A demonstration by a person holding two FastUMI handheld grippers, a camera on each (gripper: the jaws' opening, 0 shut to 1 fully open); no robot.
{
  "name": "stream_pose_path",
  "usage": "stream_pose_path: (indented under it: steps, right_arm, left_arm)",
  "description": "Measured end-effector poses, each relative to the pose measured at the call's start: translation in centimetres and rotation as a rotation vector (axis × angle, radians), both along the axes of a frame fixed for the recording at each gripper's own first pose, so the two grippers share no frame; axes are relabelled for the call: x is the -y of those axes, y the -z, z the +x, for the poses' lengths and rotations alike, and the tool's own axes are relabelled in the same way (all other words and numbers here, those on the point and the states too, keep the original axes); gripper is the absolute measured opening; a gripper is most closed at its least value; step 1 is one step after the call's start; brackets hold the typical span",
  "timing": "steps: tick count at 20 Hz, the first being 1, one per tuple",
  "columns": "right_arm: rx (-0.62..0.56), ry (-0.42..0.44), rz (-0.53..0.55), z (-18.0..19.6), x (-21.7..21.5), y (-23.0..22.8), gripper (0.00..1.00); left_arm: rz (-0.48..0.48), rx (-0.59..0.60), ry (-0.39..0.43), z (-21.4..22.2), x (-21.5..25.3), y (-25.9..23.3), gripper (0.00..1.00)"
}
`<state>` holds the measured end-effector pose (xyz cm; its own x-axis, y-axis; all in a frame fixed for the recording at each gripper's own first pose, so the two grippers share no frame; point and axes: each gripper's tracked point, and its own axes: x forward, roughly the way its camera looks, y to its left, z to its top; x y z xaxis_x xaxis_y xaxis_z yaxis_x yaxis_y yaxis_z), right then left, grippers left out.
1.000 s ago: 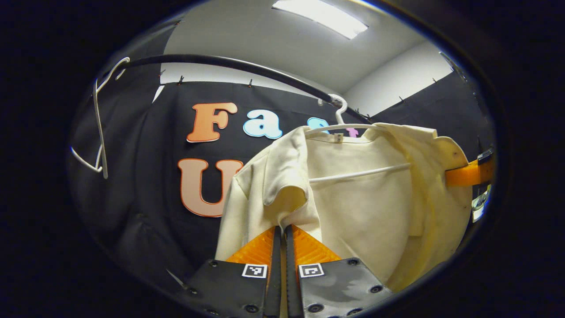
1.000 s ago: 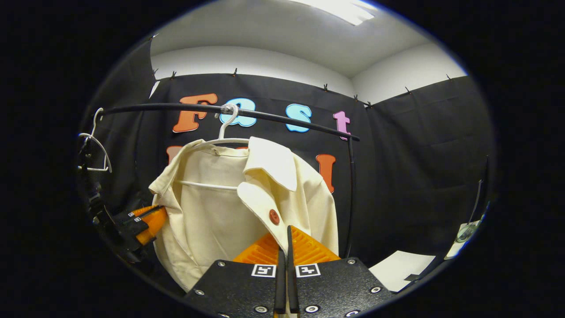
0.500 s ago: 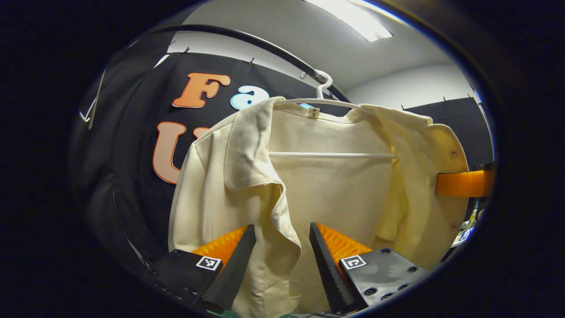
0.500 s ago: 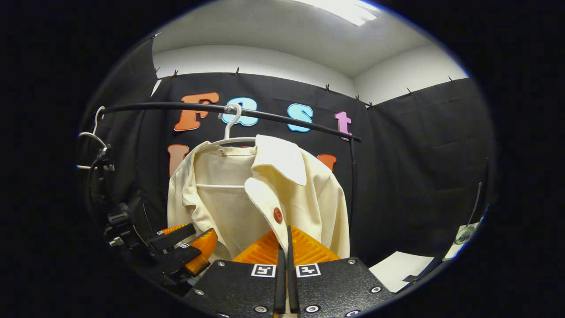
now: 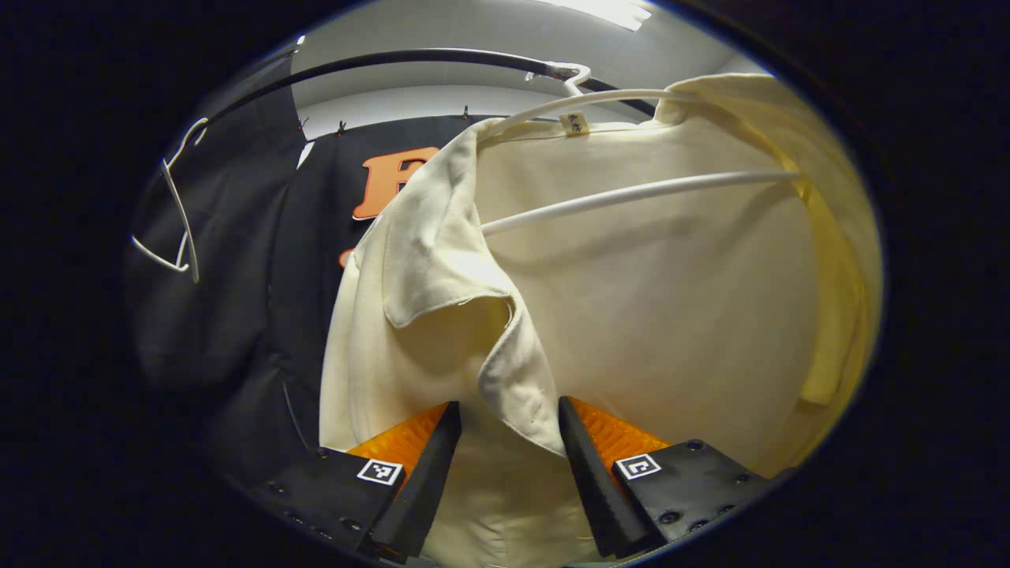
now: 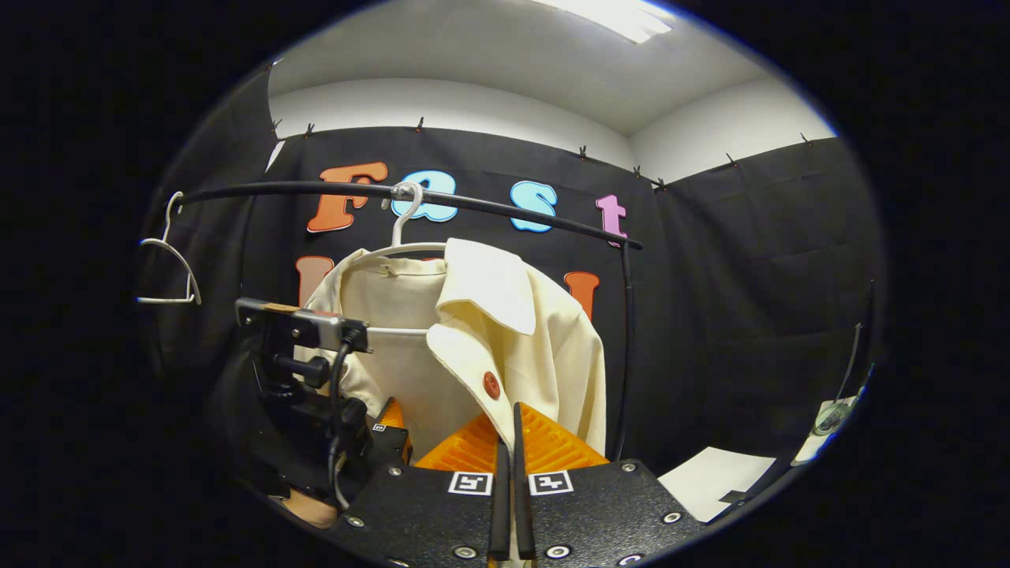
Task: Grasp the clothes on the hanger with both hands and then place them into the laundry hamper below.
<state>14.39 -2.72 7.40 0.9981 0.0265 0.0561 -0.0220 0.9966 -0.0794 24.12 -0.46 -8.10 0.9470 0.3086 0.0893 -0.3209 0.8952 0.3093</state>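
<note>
The cream cloth collared jacket [image 5: 647, 300] hangs on a white plastic hanger [image 5: 631, 189] just ahead of both claws. The left claw [image 5: 505, 418] stands apart, the jacket's front edge between its fingers. The right claw [image 6: 509, 430] is pressed together on the opposite front edge, below a red button [image 6: 491, 385].

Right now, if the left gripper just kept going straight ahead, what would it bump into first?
Most likely the cream jacket. The left gripper is open, and the jacket's front edge hangs between its fingers, so cloth is right ahead.
</note>
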Motion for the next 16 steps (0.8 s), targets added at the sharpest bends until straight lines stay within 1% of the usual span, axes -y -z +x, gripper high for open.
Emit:
stream_pose_path:
  steps: [1,2,3,4,5,6,7,9,10,11,12,14,16]
  right_arm:
    - [-0.001,-0.002,0.000,0.0,-0.1,0.0,0.03]
    - [0.001,-0.003,-0.001,0.0,-0.1,0.0,0.03]
    - [0.004,-0.003,-0.005,-0.2,-0.2,-0.1,0.03]
    - [0.008,-0.001,-0.007,-0.2,-0.1,-0.1,0.02]
    - [0.011,-0.003,-0.006,-0.4,-0.2,0.0,0.03]
    - [0.014,-0.008,0.001,-0.4,-0.3,0.1,0.02]
    - [0.018,-0.014,0.015,-0.4,-0.4,0.3,0.03]
    - [0.032,-0.032,0.042,-0.6,-1.0,0.3,0.03]
    - [0.045,-0.033,0.047,-0.8,-1.1,0.1,0.03]
    - [0.057,-0.014,0.047,-1.0,-0.6,0.0,0.03]
    - [0.059,-0.011,0.048,-1.0,-0.4,0.0,0.03]
    - [0.058,-0.005,0.056,-1.1,-0.7,-0.3,0.01]
    - [0.104,0.019,0.048,-1.7,0.2,-2.3,0.00]
  left_arm:
    - [0.035,0.002,-0.027,-0.2,-0.9,-0.1,0.80]
    - [0.076,-0.001,-0.041,-0.5,-1.8,-0.6,0.65]
    - [0.107,-0.007,-0.039,-0.9,-2.6,-0.9,0.60]
    - [0.125,-0.013,-0.027,-1.3,-3.1,-1.2,0.43]
    - [0.133,-0.013,-0.018,-1.8,-3.9,-1.6,0.34]
    - [0.135,-0.014,-0.007,-2.7,-4.6,-2.2,0.15]
    - [0.140,-0.020,0.011,-3.3,-5.3,-2.6,0.09]
    - [0.159,-0.025,0.016,-4.7,-6.9,-3.9,0.09]
    - [0.176,-0.016,0.007,-5.6,-7.7,-5.0,0.06]
    - [0.192,-0.001,0.000,-6.1,-8.4,-6.2,0.03]
    - [0.206,0.020,-0.005,-6.5,-8.9,-7.4,0.09]
    - [0.245,0.058,-0.024,-7.0,-9.9,-9.6,0.10]
    - [0.271,0.083,-0.050,-7.3,-10.8,-11.4,0.10]
